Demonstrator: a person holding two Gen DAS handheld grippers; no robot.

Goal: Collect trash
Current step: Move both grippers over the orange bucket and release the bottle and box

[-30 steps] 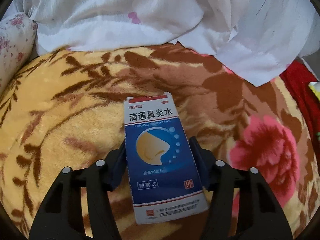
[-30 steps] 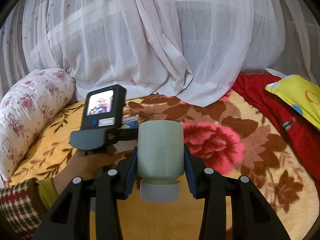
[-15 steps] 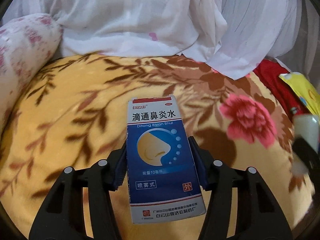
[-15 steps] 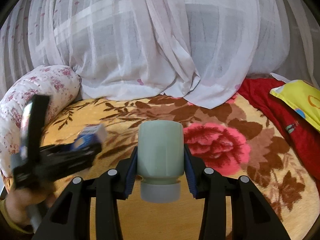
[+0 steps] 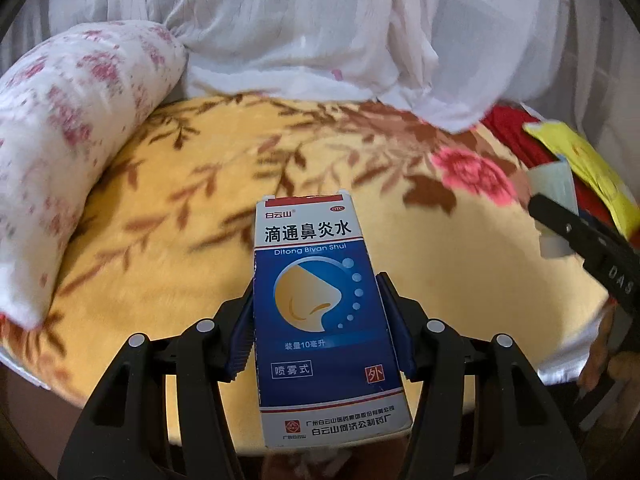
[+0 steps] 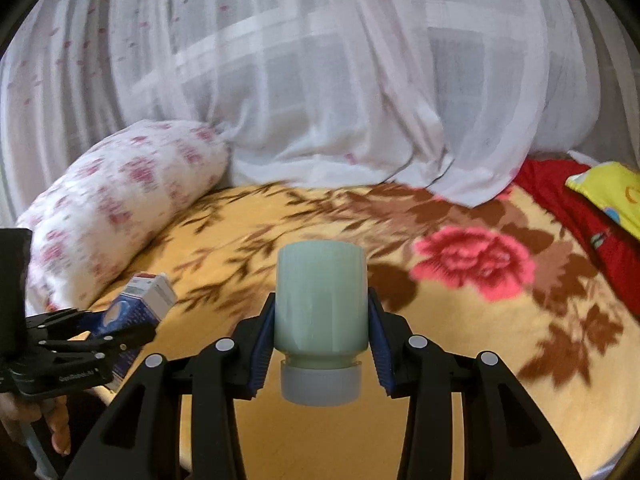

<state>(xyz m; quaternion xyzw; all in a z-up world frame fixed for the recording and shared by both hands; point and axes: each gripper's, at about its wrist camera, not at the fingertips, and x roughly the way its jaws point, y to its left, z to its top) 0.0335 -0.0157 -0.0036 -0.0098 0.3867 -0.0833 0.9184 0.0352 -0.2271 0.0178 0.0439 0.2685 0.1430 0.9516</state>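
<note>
My left gripper [image 5: 316,320] is shut on a blue and white medicine box [image 5: 320,304] with a nose picture, held above the bed. It also shows in the right wrist view [image 6: 138,304], low at the left, in the left gripper [image 6: 100,336]. My right gripper [image 6: 320,328] is shut on a pale green bottle [image 6: 321,300] with a white cap pointing toward the camera. The right gripper with the bottle [image 5: 554,188] shows blurred at the right edge of the left wrist view.
A yellow blanket [image 6: 440,380] with brown leaves and pink flowers covers the bed. A floral pillow [image 6: 120,200] lies at the left. White netting [image 6: 320,80] hangs behind. A red cloth [image 6: 580,208] and a yellow cushion [image 6: 612,188] lie at the right.
Both grippers have pulled back and up from the bed with their loads. The left gripper has moved left and down in the right wrist view.
</note>
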